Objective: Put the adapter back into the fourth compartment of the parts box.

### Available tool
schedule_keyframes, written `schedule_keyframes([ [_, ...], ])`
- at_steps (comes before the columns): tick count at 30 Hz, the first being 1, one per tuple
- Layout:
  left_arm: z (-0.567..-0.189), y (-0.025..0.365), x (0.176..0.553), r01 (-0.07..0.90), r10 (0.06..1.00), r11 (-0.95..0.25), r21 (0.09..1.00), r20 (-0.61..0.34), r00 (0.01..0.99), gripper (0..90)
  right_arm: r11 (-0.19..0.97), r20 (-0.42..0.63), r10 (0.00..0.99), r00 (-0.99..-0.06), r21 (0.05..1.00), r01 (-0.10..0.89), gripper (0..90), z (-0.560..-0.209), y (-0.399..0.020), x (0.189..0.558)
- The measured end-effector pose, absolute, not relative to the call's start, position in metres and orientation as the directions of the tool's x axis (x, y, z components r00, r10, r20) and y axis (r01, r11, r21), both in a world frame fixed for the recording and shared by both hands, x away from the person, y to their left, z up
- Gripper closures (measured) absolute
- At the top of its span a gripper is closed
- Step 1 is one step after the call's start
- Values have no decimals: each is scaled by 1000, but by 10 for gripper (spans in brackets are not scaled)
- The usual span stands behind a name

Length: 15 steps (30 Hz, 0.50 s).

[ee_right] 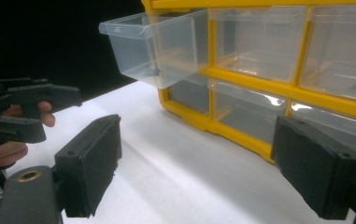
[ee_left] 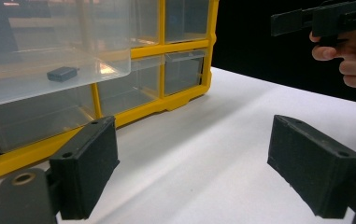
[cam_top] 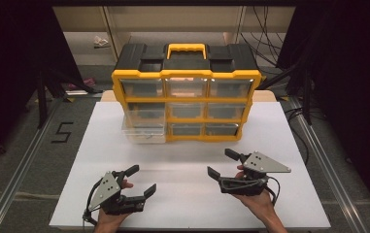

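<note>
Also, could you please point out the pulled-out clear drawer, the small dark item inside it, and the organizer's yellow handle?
Pulled-out clear drawer (cam_top: 143,132), high view, on its front wall.
Small dark item (ee_left: 61,73), left gripper view, on its top face.
Yellow handle (cam_top: 186,48), high view, on its top bar.

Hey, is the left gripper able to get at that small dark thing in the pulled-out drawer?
Probably yes. The left gripper is open, with bare table between it and the pulled-out drawer. The drawer's top is open, and the small dark item lies uncovered inside.

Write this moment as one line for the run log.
left gripper: open, empty | right gripper: open, empty | drawer: pulled out of organizer | small dark part: inside drawer
</note>
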<state>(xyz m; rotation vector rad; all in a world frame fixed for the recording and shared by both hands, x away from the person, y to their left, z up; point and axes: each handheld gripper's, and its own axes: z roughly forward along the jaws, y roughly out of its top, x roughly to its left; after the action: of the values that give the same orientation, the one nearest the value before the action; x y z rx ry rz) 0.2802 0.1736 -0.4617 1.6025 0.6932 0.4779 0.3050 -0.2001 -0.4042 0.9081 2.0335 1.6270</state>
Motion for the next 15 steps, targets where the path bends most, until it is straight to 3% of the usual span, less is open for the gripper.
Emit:
schedule_keyframes([
  [15,-462,173,280,165,672,-60,984,-83,736,156,114,99,702,-705,962,248,174,-419,-211,298],
])
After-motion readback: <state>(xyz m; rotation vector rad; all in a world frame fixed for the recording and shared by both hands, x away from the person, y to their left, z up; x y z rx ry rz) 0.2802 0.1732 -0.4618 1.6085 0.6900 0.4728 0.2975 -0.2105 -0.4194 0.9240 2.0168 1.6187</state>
